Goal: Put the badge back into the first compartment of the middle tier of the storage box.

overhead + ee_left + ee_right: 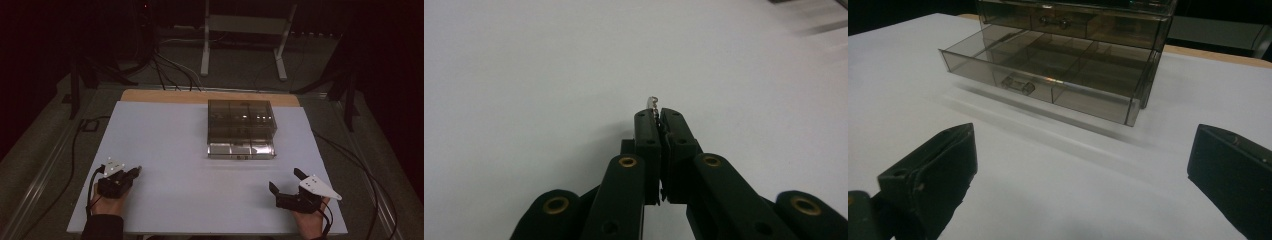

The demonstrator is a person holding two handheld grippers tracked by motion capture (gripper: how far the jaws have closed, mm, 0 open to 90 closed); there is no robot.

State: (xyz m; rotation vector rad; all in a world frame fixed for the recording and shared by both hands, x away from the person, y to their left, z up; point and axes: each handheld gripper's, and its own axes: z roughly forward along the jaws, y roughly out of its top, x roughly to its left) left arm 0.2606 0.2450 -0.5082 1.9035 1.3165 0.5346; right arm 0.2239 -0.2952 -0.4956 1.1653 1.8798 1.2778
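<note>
a small silvery metal piece with a hooked tip (654,104) was seen pinched between the closed jaws of the left gripper (657,114), only its end protruding past the pads; whether it was a screw, a hook or a short chain could not be told. it was held low over the bare white table top (175,150), near the table's front left corner and well apart from the smoky transparent plastic drawer box (241,120), which stood toward the far middle of the table.

the piece was judged to be light, stiff and slippery, and easily lost if the squeeze were eased. so thin a thing would best be taken across its shank, midway along, with the pads square to it, as it appeared to be gripped here.

the box's lower drawer (1048,80) was seen pulled out, its dividers forming several compartments, and a small metal pull (1018,84) was mounted on its front. the box was judged light and rigid, likely to slide on the smooth top if pushed.

the left gripper was held by a hand (107,202) resting at the table's near edge, its jaws pointed forward and slightly inward. the right gripper (286,181) was held by a hand (311,222) near the front right corner, aimed toward the drawer, with its jaws spread wide and nothing between them.
</note>
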